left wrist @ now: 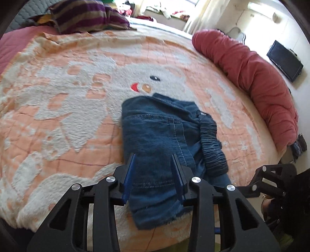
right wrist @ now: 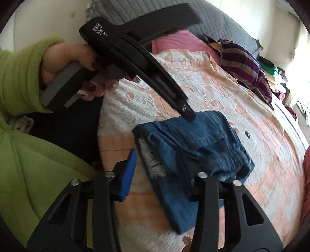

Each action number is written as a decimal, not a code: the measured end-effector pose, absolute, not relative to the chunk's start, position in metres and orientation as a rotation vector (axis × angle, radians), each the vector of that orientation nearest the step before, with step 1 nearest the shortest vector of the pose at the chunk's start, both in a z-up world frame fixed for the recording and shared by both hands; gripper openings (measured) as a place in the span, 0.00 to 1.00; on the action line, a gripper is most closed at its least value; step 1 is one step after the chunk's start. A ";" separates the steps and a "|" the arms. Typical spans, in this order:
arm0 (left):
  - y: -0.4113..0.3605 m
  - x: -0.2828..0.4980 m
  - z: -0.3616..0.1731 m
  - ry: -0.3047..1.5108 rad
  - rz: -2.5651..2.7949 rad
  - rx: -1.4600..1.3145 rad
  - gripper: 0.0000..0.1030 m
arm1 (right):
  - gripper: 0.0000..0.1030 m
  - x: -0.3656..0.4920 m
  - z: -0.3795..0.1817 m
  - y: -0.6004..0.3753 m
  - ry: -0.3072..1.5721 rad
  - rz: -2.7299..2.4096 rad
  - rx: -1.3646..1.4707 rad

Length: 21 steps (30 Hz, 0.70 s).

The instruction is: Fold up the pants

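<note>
The blue denim pants lie folded into a compact stack on the bed, with the dark elastic waistband along their right side. My left gripper straddles the near fold, and denim fills the gap from one blue pad to the other. In the right wrist view its tip rests on the far edge of the pants. My right gripper is at the frayed hem. Its left pad stands clear of the cloth, while denim covers its right finger.
A fluffy peach and white blanket covers the bed. A red bolster lies along the right edge and a striped pillow sits at the head. A hand in a green sleeve holds the left gripper's handle.
</note>
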<state>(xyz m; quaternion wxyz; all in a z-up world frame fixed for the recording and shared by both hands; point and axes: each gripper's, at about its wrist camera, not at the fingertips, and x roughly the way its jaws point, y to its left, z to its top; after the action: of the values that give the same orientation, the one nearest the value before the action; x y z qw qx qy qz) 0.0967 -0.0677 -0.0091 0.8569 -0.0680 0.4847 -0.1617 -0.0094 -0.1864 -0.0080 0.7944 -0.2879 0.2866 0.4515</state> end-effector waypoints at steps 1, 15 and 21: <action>-0.071 0.102 -0.014 1.035 -0.346 -0.142 0.33 | 0.27 -0.001 -0.013 -0.179 0.624 0.964 -0.669; -0.074 0.137 -0.041 1.102 -0.348 -0.155 0.34 | 0.01 0.004 -0.027 -0.170 0.651 1.048 -0.715; -0.077 0.139 -0.042 1.093 -0.355 -0.166 0.34 | 0.02 -0.007 -0.040 -0.188 0.688 1.031 -0.700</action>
<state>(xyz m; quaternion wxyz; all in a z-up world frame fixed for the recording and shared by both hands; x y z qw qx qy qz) 0.1390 -0.0765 -0.0418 0.8361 -0.0784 0.5165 -0.1675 -0.0069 -0.1878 -0.0397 0.7570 -0.3214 0.3158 0.4732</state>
